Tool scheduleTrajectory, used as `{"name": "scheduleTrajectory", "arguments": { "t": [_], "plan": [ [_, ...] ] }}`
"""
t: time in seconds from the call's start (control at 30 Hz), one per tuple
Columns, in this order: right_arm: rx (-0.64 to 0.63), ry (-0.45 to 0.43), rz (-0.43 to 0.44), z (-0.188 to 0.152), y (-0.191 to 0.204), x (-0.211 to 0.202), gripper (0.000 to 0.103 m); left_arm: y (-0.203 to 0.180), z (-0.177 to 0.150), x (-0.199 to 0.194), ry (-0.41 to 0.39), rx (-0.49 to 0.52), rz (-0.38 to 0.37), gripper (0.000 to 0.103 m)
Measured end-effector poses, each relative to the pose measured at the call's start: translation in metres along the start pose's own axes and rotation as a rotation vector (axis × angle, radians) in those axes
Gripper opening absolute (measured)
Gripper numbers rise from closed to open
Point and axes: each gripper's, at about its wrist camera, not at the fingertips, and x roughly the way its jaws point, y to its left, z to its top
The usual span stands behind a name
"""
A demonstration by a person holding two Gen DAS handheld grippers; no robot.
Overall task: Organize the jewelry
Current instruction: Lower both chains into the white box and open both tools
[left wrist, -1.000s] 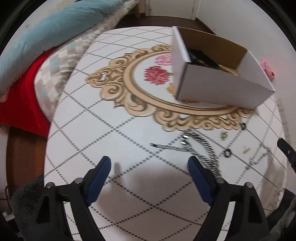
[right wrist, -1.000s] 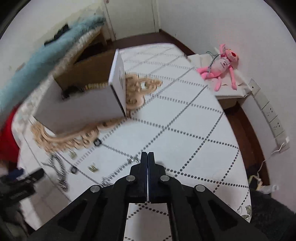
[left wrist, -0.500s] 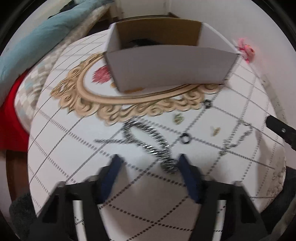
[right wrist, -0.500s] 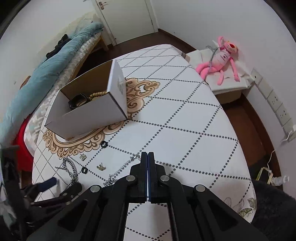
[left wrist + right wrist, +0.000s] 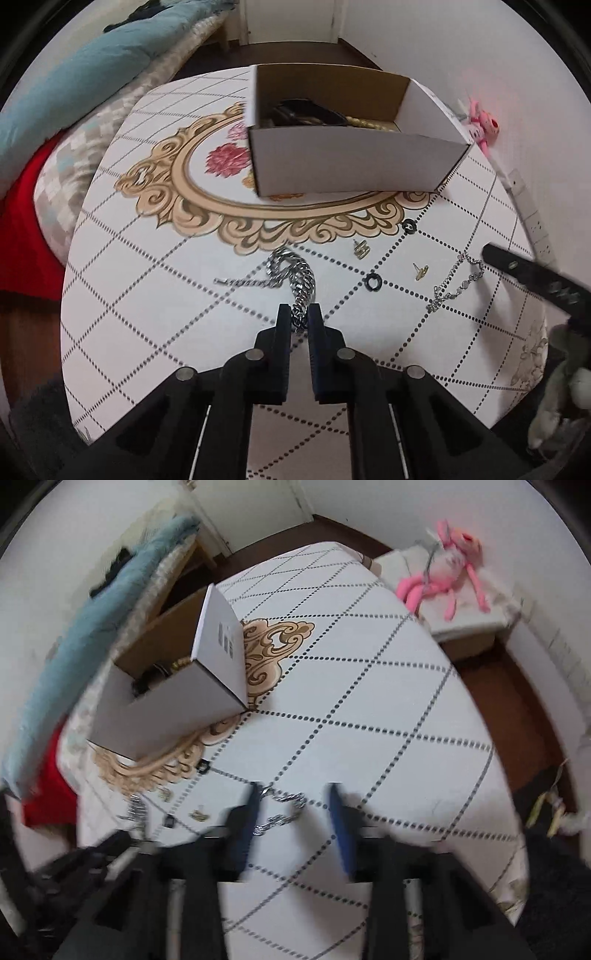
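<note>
The left tongs (image 5: 300, 317) reach low and forward over the worktop (image 5: 155, 317), their fingers drawn nearly together on the near end of the thick silver curb chain (image 5: 295, 277), which lies curled on the cloth just ahead. One second ago these fingers stood wide apart short of the chain, and half a second ago they were still straddling it. To the right of the chain lie a black ring (image 5: 373, 281), a small gold earring (image 5: 420, 272) and a thin silver chain (image 5: 455, 283), each apart from the others. Farther off are a second gold earring (image 5: 361, 249) and another black ring (image 5: 409, 226), at the edge of the gold scroll pattern. Beyond them stands the open white cardboard box (image 5: 351, 162), with dark items and a beaded gold piece inside.

The right tongs (image 5: 293, 812) hang low over the worktop with the blue-padded fingers (image 5: 340, 827) spread wide, either side of the thin silver chain (image 5: 284, 808), holding nothing; the view is blurred by motion. Half a second ago they were pressed shut. The left finger appears close to the chain's links, though contact cannot be told. Past the box, a pink plush toy (image 5: 443, 572) lies on a low stand by the wall.
</note>
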Motion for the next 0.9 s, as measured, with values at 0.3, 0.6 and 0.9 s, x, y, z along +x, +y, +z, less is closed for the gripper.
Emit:
{"name": "scheduleTrajectory", "arguments": {
  "t": [0.3, 0.6, 0.9],
  "plan": [
    [-0.181, 0.002, -0.186, -0.010, 0.034, 0.016, 0.006, 0.013, -0.005, -0.009, -0.008, -0.052, -0.039, 0.006],
    [-0.114, -0.050, -0.027, 0.003, 0.040, -0.017, 0.000, 0.012, 0.017, -0.053, -0.093, -0.047, -0.106, 0.006],
    [-0.124, -0.138, 0.109, 0.039, 0.060, -0.076, 0.000, 0.008, 0.049, -0.088, -0.159, -0.047, -0.186, 0.006]
  ]
}}
